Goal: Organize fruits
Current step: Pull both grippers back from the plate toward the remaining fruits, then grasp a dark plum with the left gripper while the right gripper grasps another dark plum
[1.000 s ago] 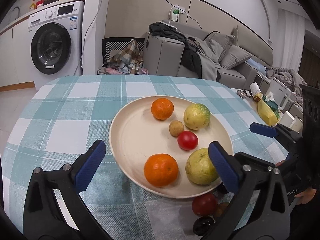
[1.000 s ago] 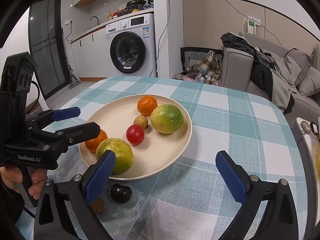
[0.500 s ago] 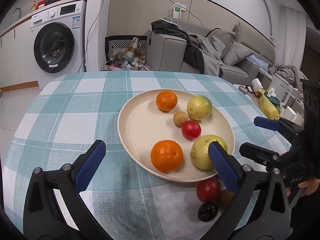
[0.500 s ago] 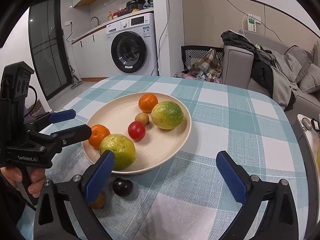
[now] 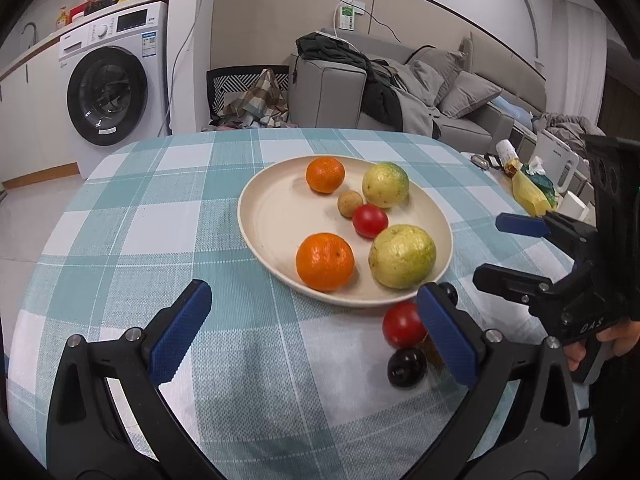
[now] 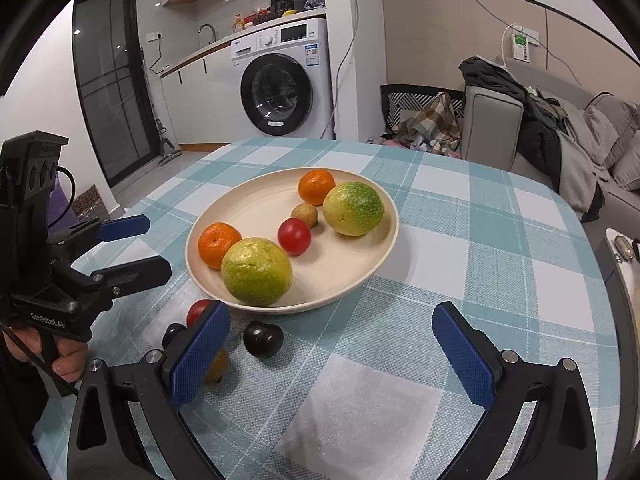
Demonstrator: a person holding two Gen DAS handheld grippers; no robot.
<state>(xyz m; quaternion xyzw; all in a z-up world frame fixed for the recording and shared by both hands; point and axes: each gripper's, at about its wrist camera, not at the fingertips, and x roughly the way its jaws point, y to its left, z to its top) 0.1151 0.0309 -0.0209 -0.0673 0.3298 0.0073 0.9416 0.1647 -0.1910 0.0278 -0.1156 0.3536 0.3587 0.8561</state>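
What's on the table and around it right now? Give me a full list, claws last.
plate: 1, cream, middle of the table
oranges: 2, orange, on the plate, one near, one far
green-yellow fruits: 2, on the plate, one near edge, one far
red tomato: 1, plate centre
small tan fruit: 1, on the plate beside the tomato
second red tomato: 1, on the cloth just off the plate
dark plums: 2, cloth near the plate; one partly hidden
brownish fruit: 1, mostly hidden behind a claw finger
tablecloth: 1, teal and white check
washing machine: 1, white, background
sofa: 1, grey, clothes piled on it
left claw: open, empty
right claw: open, empty
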